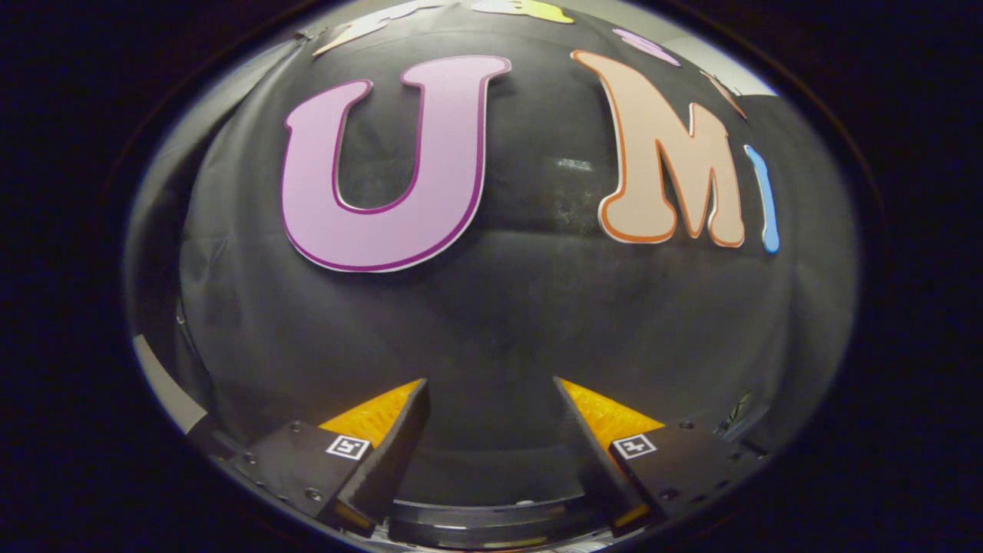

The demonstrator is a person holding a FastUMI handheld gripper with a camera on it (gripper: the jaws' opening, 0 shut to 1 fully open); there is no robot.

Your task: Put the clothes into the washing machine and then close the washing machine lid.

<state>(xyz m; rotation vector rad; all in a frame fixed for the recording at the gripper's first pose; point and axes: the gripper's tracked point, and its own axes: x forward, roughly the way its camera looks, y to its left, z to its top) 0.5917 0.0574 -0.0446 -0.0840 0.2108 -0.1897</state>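
Gripper (491, 384): lower centre of the frame, pointing at the booth wall.
Fingers (399, 430): spread apart, with nothing between them.
Booth wall (491, 307): black cloth, filling the centre and upper frame beyond the fingers.
Clothes and washing machine: position cannot be told here.
Dark curved rim (491, 522): bottom centre, between the finger bases; what it is cannot be told.

Looks like a recording booth/studio setup, not a real home: black cloth wall (491, 307) draped w/ creases fills the space ahead, a pale strip of floor or panel (157, 384) at its lower edge. Gripper (491, 392) faces the cloth, fingers spread apart, nothing between them.
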